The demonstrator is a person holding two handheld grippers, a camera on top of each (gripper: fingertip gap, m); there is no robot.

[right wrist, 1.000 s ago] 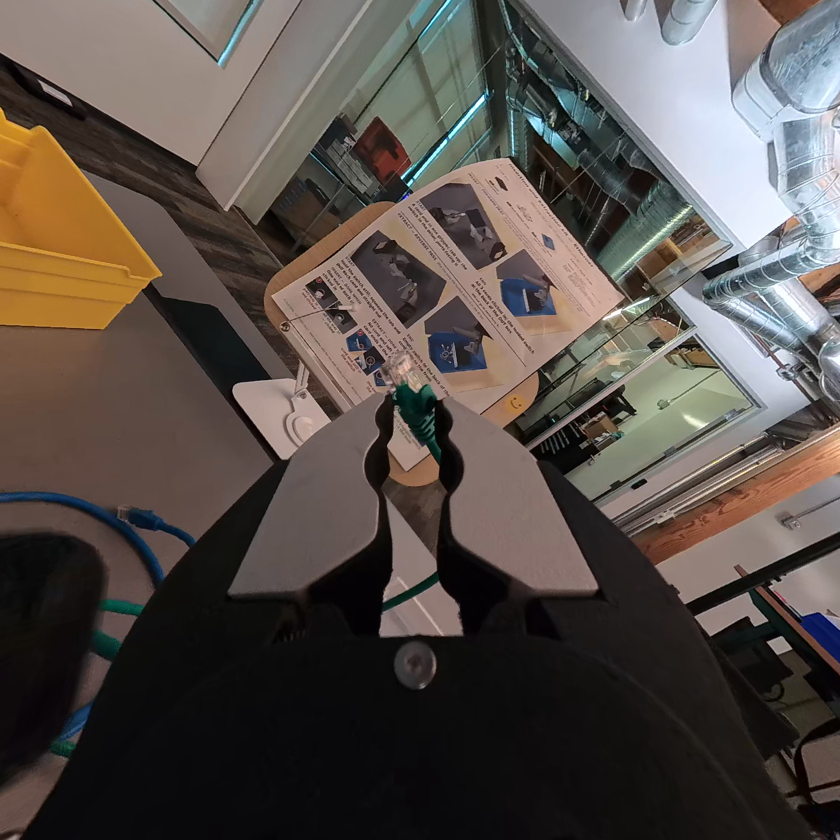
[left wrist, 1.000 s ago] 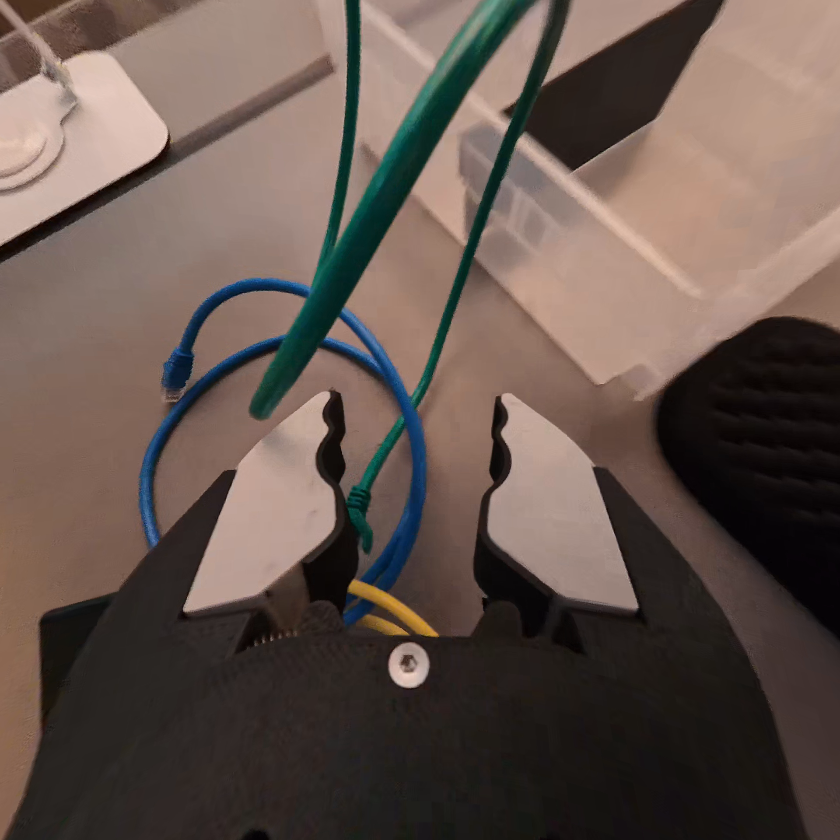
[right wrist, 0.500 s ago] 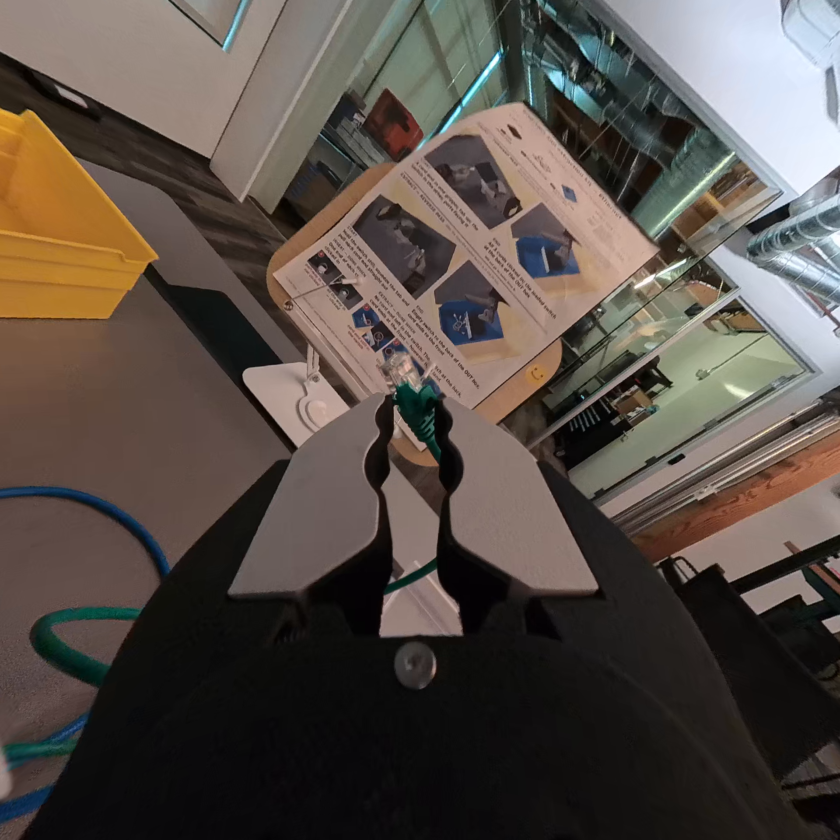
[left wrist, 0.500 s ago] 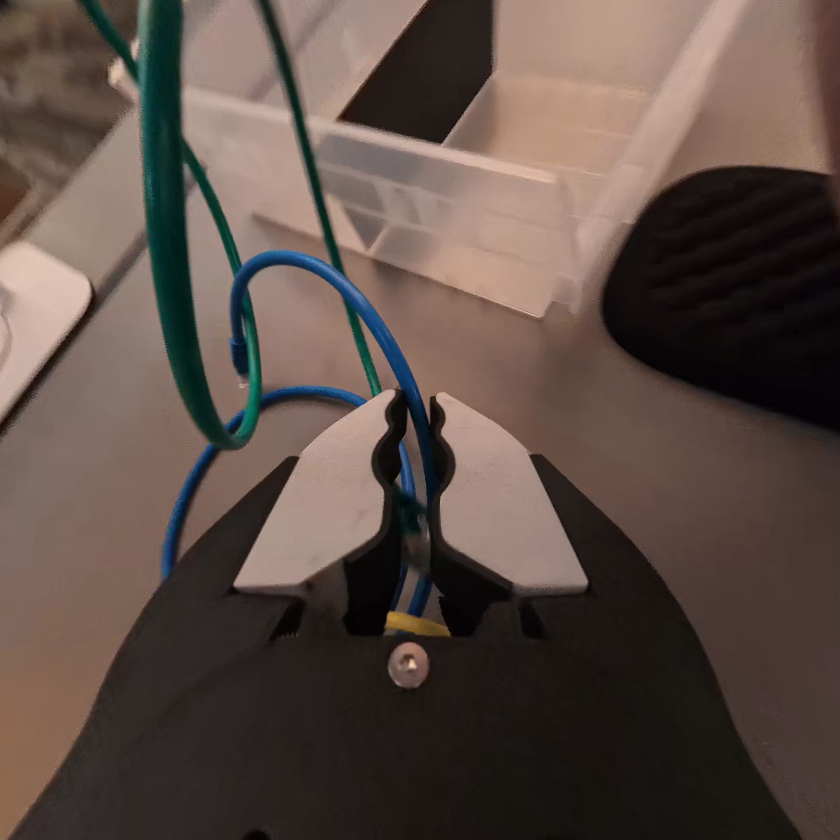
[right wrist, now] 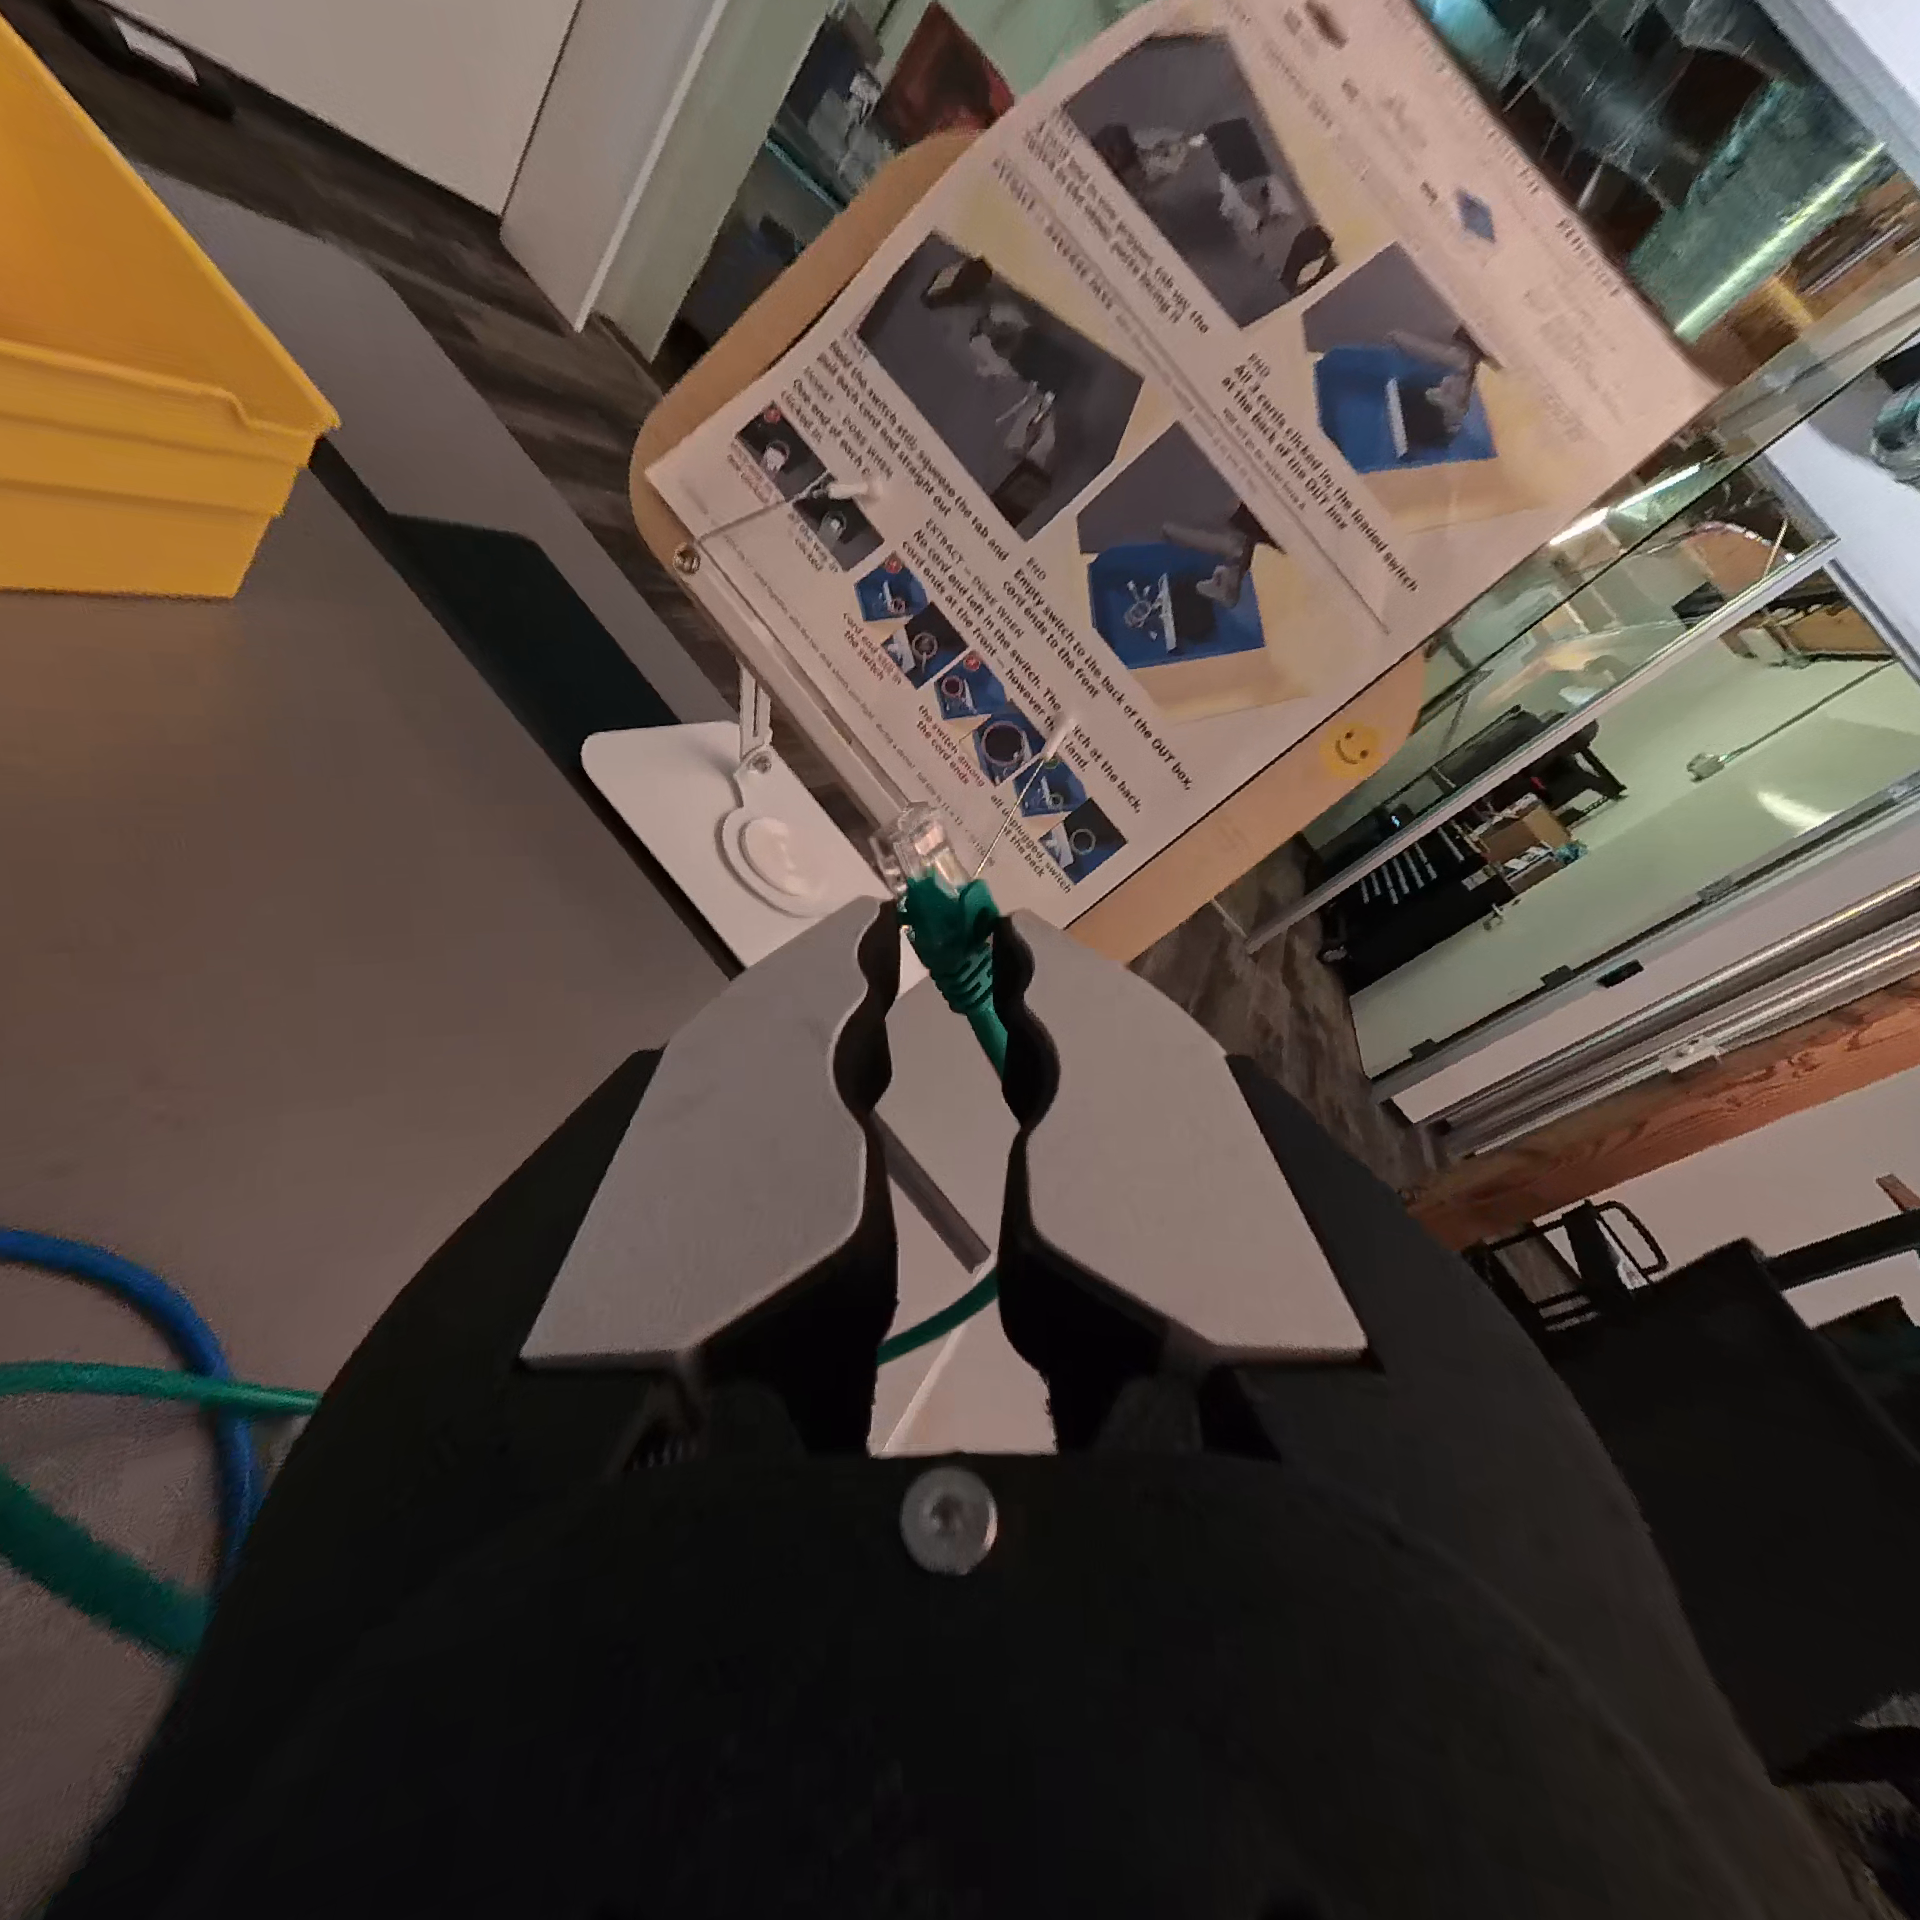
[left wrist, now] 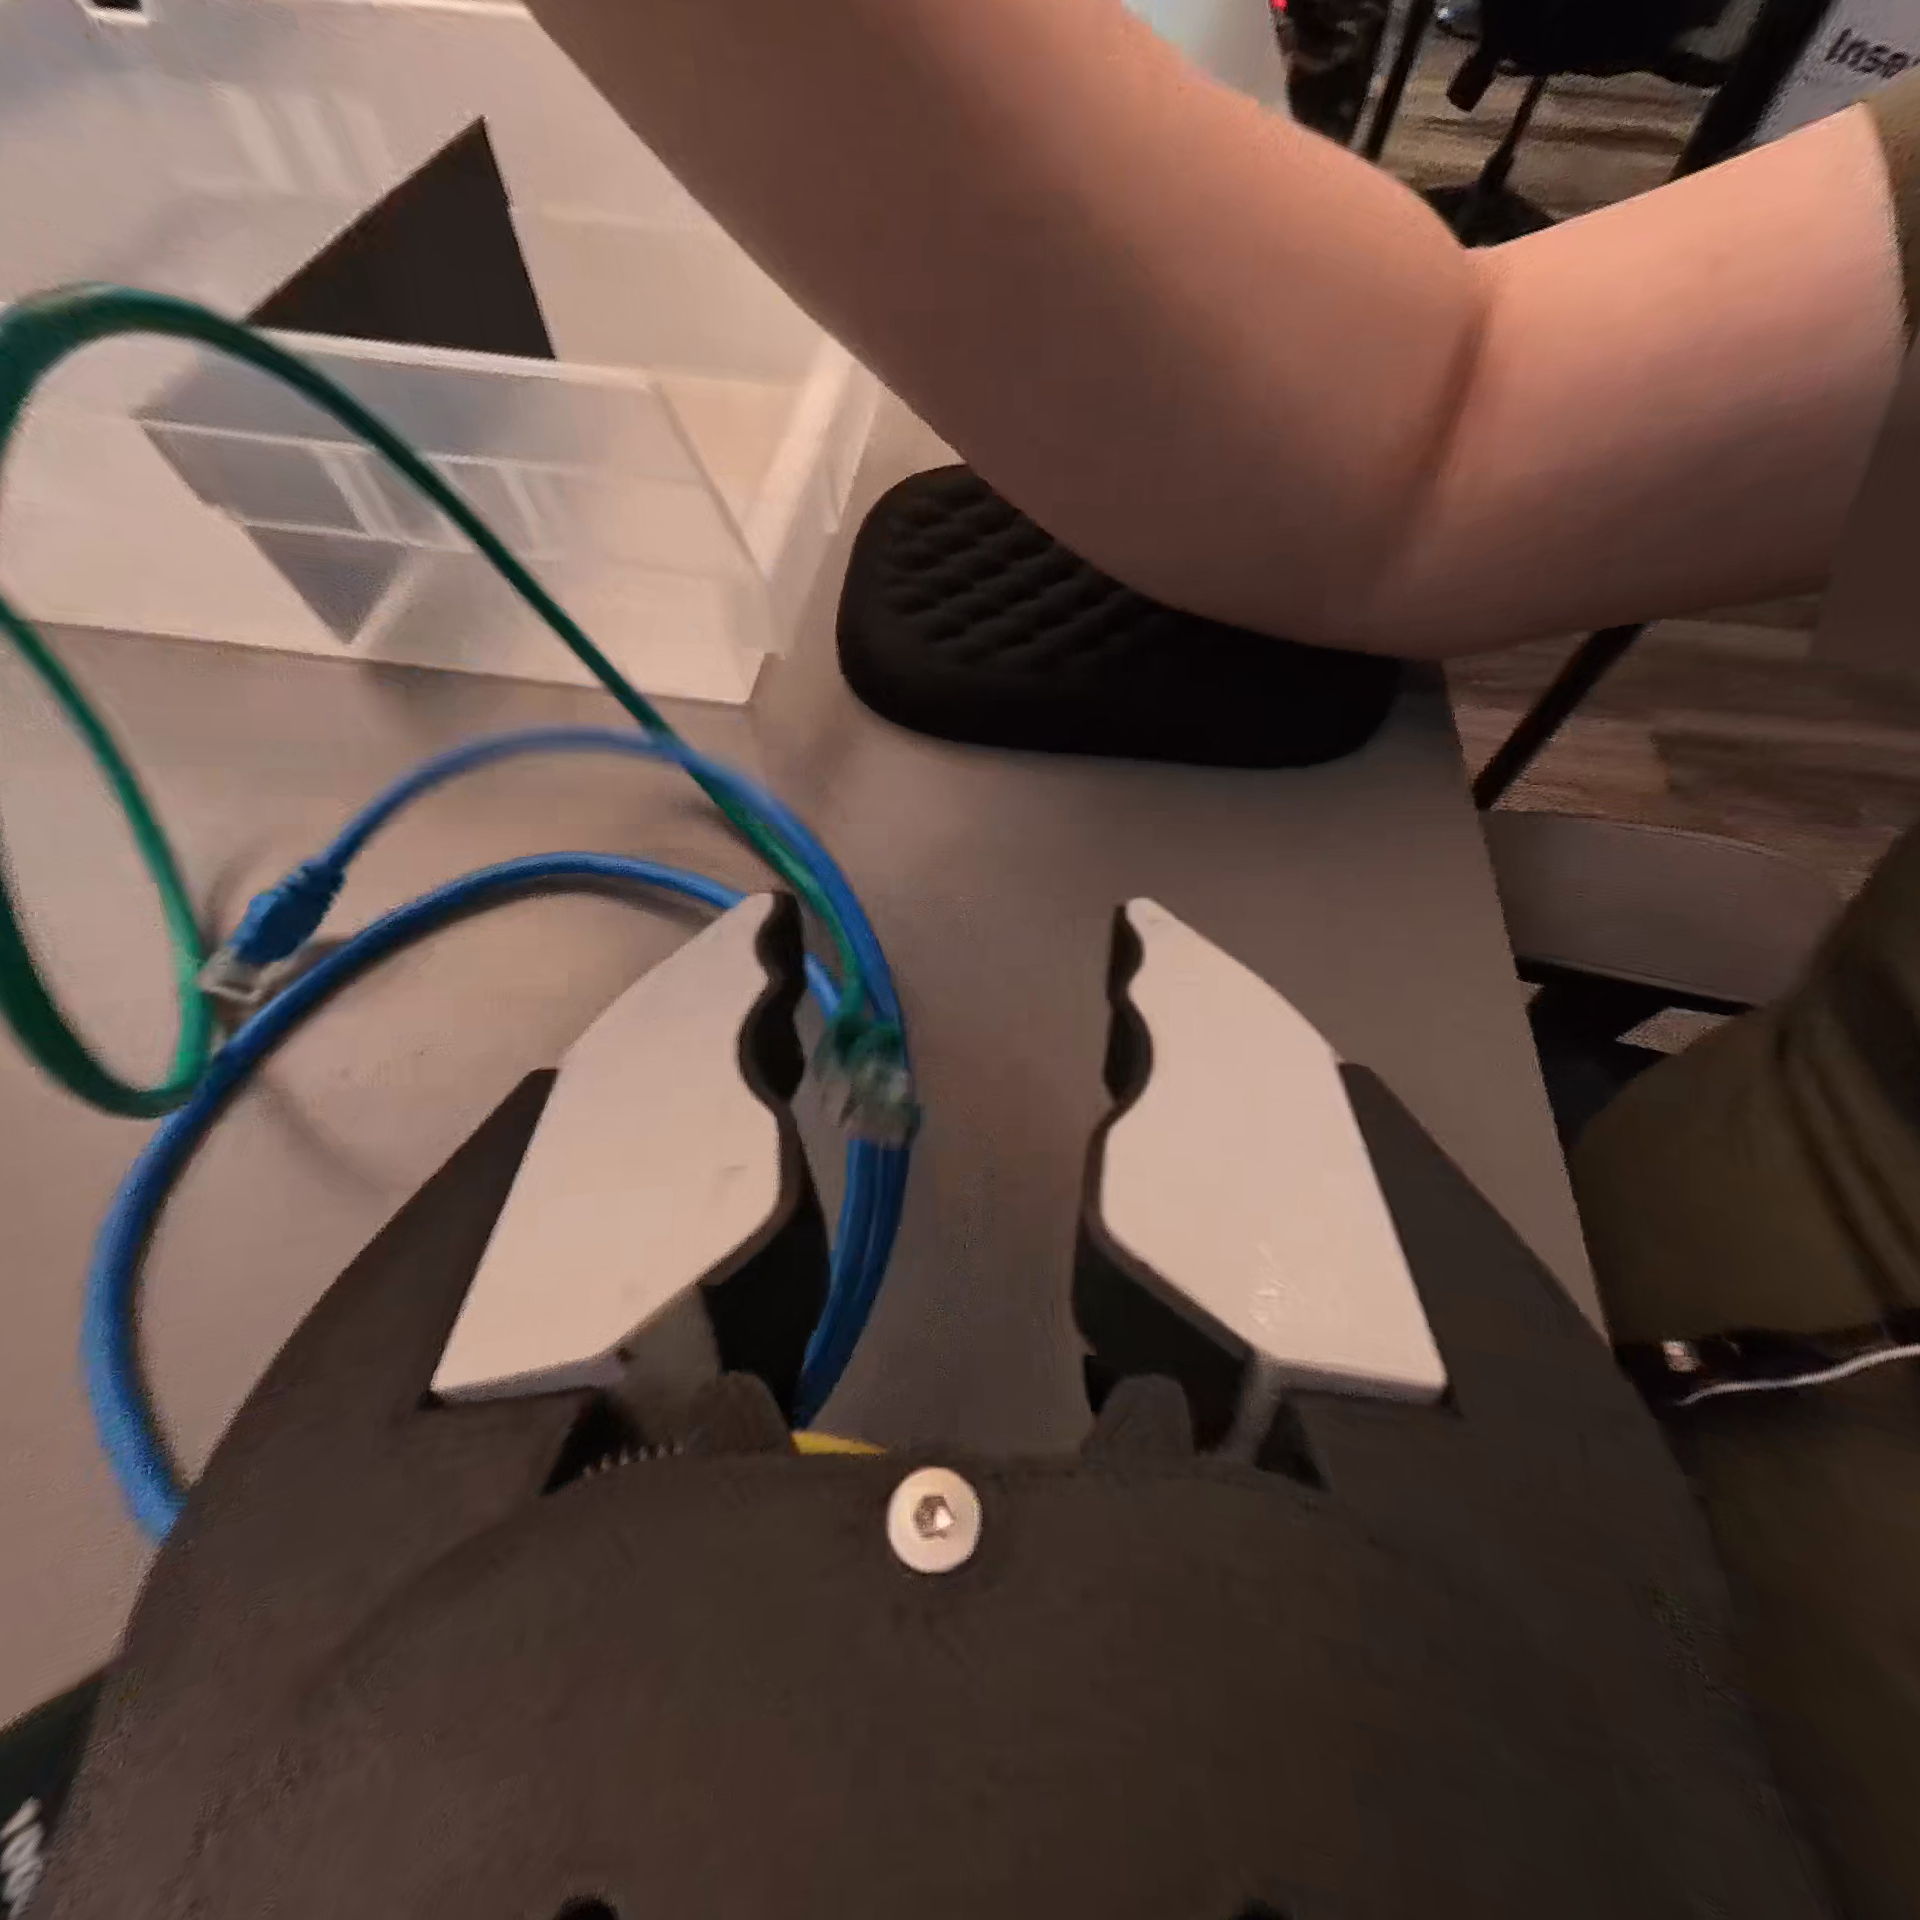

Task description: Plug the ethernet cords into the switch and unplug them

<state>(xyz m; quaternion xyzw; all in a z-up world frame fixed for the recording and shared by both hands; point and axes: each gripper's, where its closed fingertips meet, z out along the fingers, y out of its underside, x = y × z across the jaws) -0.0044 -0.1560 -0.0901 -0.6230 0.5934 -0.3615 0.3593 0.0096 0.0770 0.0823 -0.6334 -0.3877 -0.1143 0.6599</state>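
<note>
- Left wrist view: we see our left gripper [left wrist: 951,997] spread wide above the grey table [left wrist: 1143,935], gripping nothing.
- The green cord [left wrist: 436,488] loops through the air, and its far plug [left wrist: 868,1075] hangs just inside our left finger [left wrist: 665,1153], over the blue cord [left wrist: 499,883] coiled on the table.
- A clear plastic bin [left wrist: 520,499] stands beyond, a black pad [left wrist: 1091,665] beside it (a person's forearm [left wrist: 1195,343] crosses above).
- In the right wrist view, our right gripper [right wrist: 945,935] is pinched on the green cord's other plug [right wrist: 935,883], its clear tip poking past the fingertips toward an instruction sheet [right wrist: 1195,436].
- A yellow bin [right wrist: 125,395] sits far left.
</note>
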